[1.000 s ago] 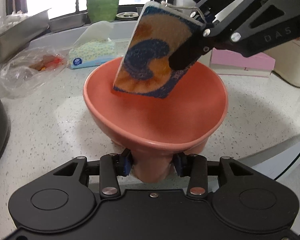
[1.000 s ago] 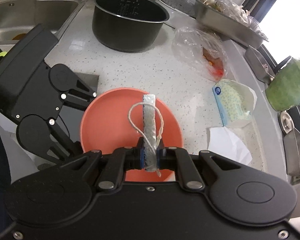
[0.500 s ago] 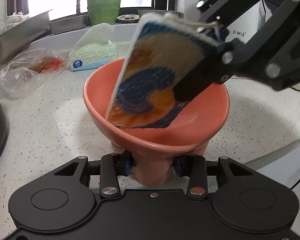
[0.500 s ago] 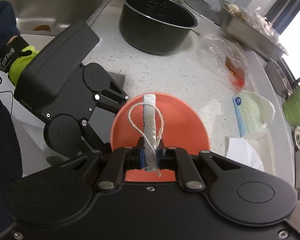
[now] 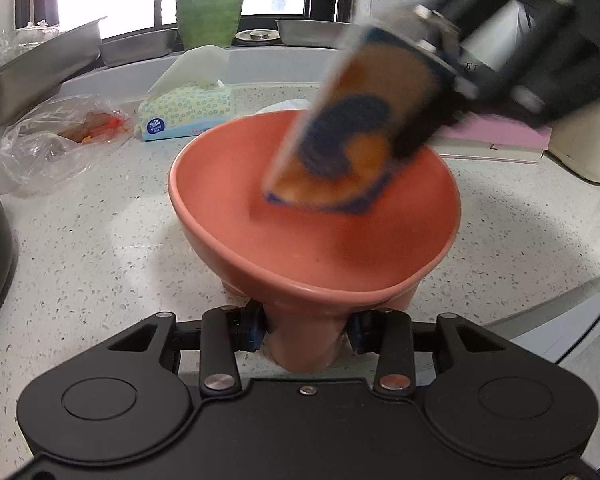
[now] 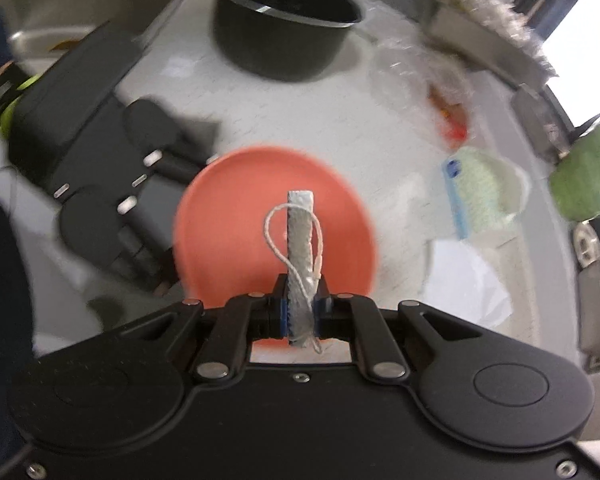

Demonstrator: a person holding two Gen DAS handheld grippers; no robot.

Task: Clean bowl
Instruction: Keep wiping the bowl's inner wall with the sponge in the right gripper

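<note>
Coral bowl (image 5: 220,216), sponge (image 5: 340,152) inside rim

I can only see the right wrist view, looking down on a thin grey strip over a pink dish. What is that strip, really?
Observer: It is a sponge seen edge-on. The left wrist view shows its broad face, orange with a dark blue swirl.

Operator: And the dish, is it flat like a plate?

Observer: No, it is a deep bowl on a narrow foot. The sponge's lower edge dips inside it.

Operator: What keeps it from sliding?

Observer: The left gripper is shut on the bowl's foot, one pad on each side.

Operator: Anything behind the bowl I'm missing?

Observer: A pink box lies on the counter past the right gripper.
</note>
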